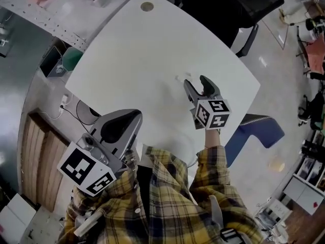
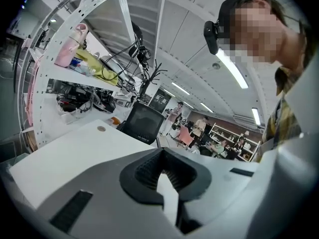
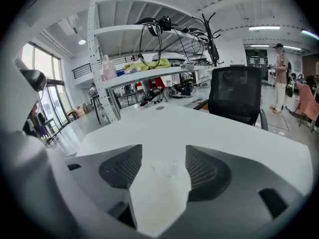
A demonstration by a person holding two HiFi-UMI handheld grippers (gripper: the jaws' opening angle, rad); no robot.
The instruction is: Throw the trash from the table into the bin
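Note:
A small crumpled white scrap of trash (image 1: pixel 182 77) lies on the white table (image 1: pixel 137 60), right of its middle. My right gripper (image 1: pixel 195 80) stands open just behind the scrap, its jaws pointing at it. In the right gripper view the scrap (image 3: pixel 167 169) lies on the table between the two dark pads (image 3: pixel 122 167), touching neither. My left gripper (image 1: pixel 136 117) hangs low at the table's near edge, close to my plaid shirt. Its jaws meet at the tips (image 2: pixel 162 151) with nothing between them. No bin shows clearly.
A black office chair (image 1: pixel 228 4) stands at the table's far side and a blue seat (image 1: pixel 259 128) at its right. A round cable grommet (image 1: pixel 147 6) sits near the far corner. A white rack (image 2: pixel 75 63) with clutter lines the left. A green object (image 1: pixel 71 57) sits below the table's left edge.

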